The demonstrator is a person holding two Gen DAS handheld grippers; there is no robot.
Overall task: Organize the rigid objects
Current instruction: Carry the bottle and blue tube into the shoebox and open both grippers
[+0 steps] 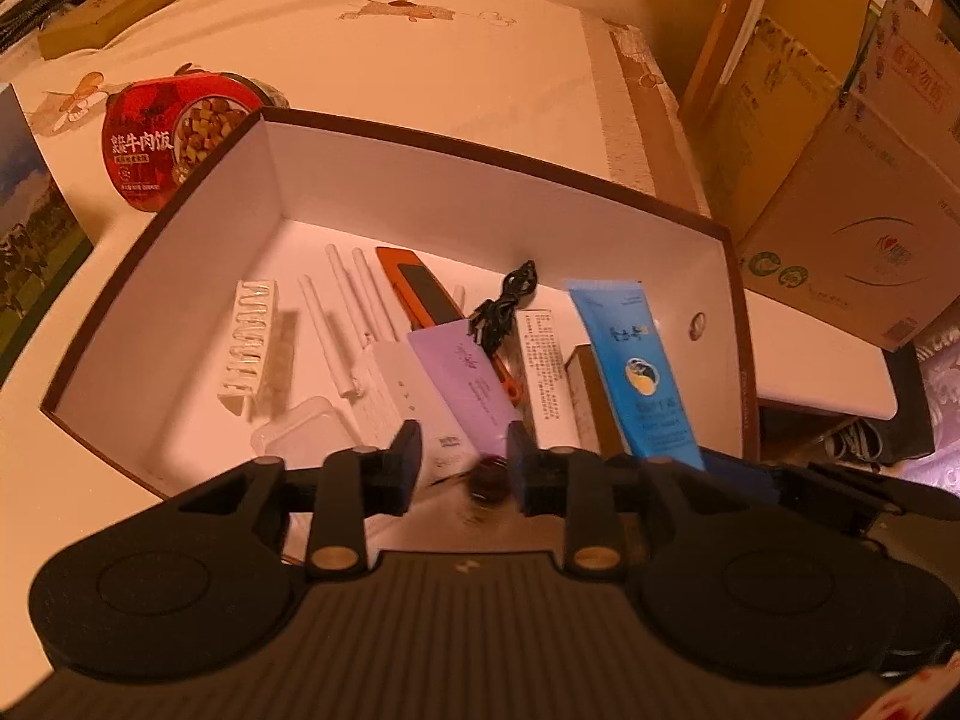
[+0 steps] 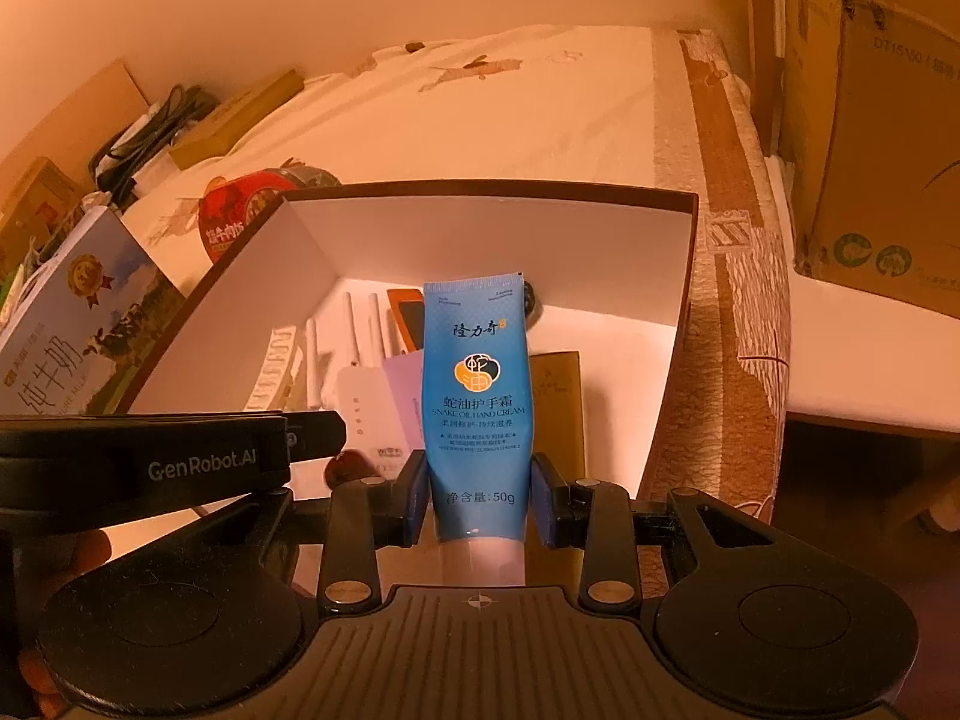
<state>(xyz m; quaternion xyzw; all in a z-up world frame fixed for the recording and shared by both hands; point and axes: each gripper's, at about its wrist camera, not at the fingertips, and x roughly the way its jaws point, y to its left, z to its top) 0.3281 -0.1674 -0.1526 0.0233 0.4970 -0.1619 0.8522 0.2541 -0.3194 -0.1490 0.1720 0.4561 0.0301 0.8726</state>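
A brown-rimmed box (image 1: 420, 150) with white walls holds several items: a white router (image 1: 384, 396), an orange utility knife (image 1: 414, 288), a black cable (image 1: 501, 306) and a purple tube (image 1: 462, 384). My left gripper (image 1: 462, 459) hangs over the box's near edge, open. The purple tube's dark cap (image 1: 489, 483) sits blurred between the pads, with a gap on the left side. My right gripper (image 2: 480, 495) is shut on a blue hand cream tube (image 2: 477, 372), held upright over the box (image 2: 480, 228), cap end toward the camera. The left gripper's finger (image 2: 312, 429) reaches in beside it.
A red meal bowl (image 1: 174, 144) and a milk carton (image 1: 30, 228) stand left of the box on a cream tablecloth (image 1: 450, 72). A flat brown box (image 1: 114, 9) lies at the far left. Cardboard boxes (image 1: 852, 210) are stacked beyond the table's right edge.
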